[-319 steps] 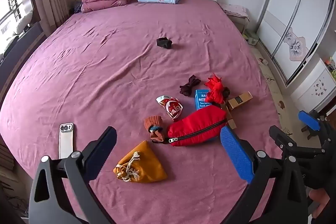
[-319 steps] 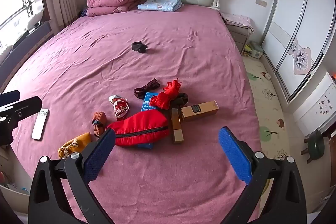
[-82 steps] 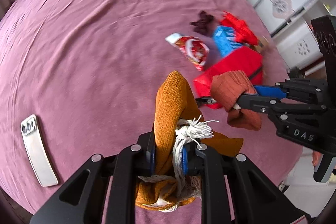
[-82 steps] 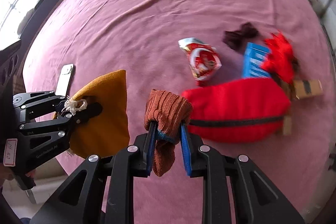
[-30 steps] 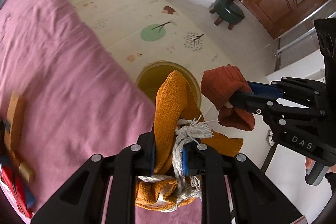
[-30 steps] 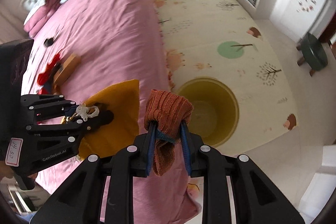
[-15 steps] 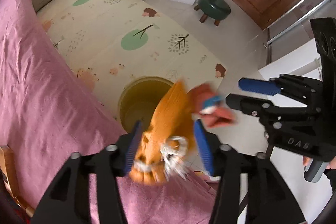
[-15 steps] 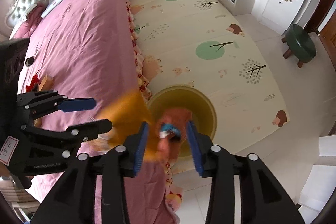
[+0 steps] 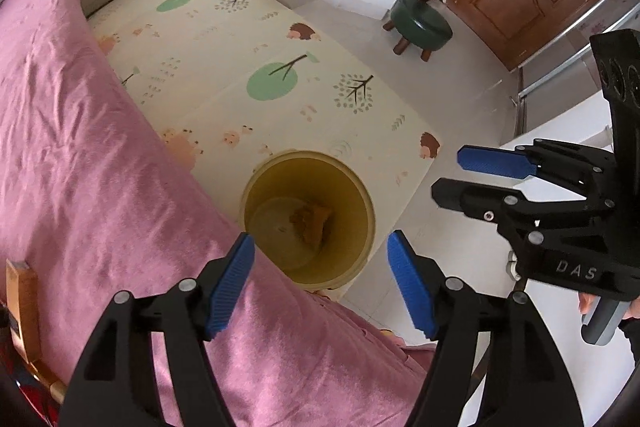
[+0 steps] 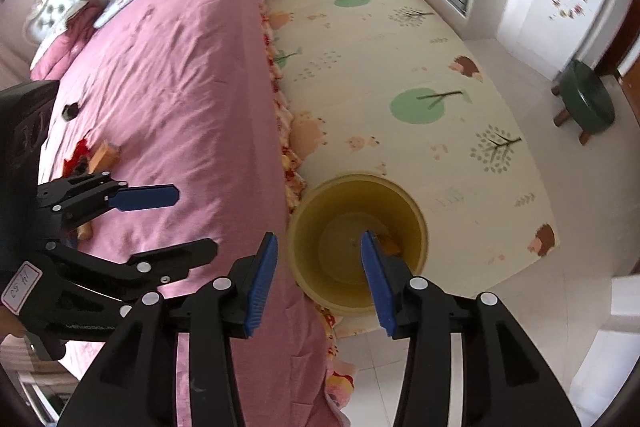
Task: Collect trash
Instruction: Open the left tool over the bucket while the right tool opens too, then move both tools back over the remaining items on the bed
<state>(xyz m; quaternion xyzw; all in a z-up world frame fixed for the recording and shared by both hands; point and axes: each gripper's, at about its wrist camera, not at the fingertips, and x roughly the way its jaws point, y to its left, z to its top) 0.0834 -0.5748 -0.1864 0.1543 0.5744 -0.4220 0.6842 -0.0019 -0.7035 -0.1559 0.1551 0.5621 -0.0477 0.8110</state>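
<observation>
Since a second ago both the left gripper (image 9: 320, 279), still opening, and the right gripper (image 10: 318, 277) have released the orange pouch (image 9: 312, 223) and rust cloth, now in the yellow bin (image 9: 362, 247).

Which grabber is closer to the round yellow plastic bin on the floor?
Right, narrowly. The right gripper hangs over the round yellow plastic bin's rim; the left gripper, jaws opening and empty, hangs over the pink bed's edge beside it.
</observation>
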